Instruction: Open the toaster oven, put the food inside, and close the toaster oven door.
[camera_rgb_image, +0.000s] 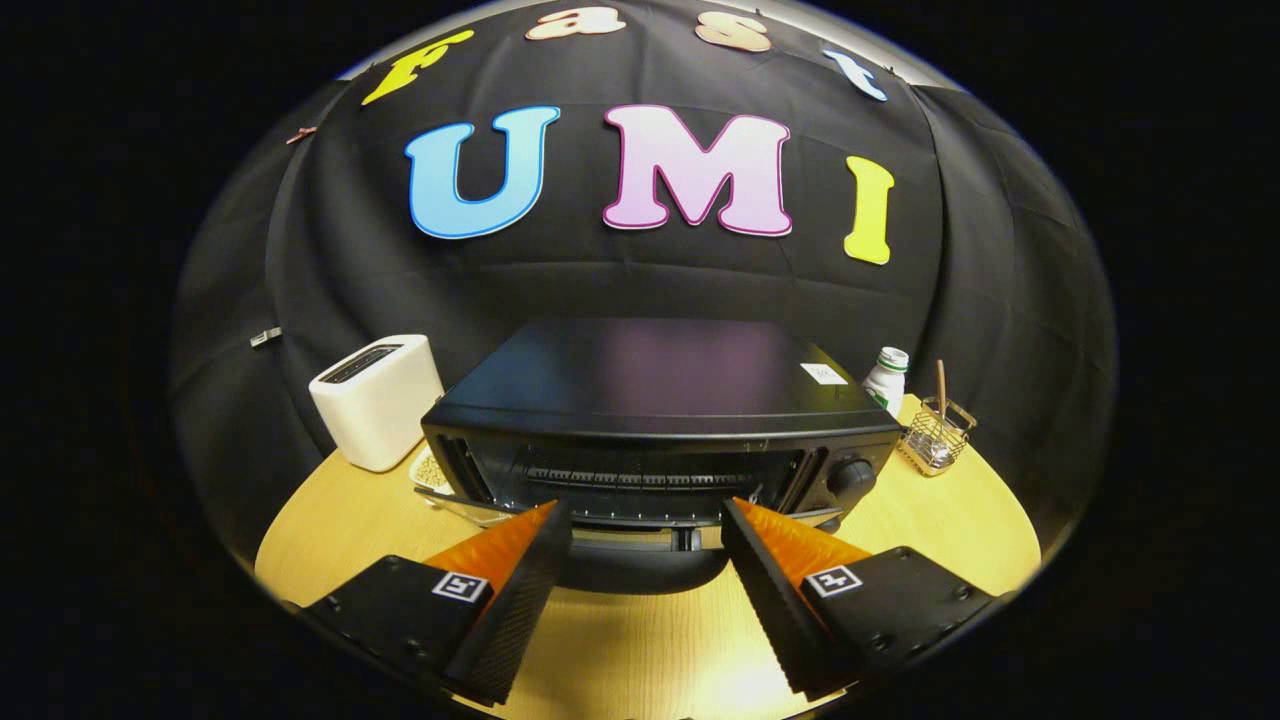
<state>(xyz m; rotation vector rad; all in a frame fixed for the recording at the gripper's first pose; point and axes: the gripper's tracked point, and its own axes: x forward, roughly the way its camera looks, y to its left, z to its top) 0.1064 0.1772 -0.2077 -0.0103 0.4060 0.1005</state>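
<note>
The round wooden table (930, 530) spreads under me, pale and bare in the stretch nearest my fingers. On it, dead ahead at twelve o'clock, stands the black toaster oven (655, 420), the biggest thing here, its flat top facing up at me and carrying a small white sticker near its right rear corner. Its door (640, 555) looks dropped open toward me: I can see into the dark cavity, where a wire rack (640, 478) runs across. A round control knob (852, 476) sits on the oven's front at about one o'clock from my fingertips.

At ten o'clock, just beside the oven's left side, stands a white two-slot toaster (378, 400). Below it, tucked between the toaster and the oven's left corner, a small plate (432, 470) holds something pale and grainy; I cannot tell what food it is.

At two o'clock, behind the oven's right rear corner, a white bottle (886, 378) with a green label stands upright. Just to its right is a small wire basket (936, 436) with a wooden stick standing in it.

My gripper (646, 512) holds nothing: the fingers are spread wide apart, their tips just short of the oven's open front, one at each side of the lowered door.
</note>
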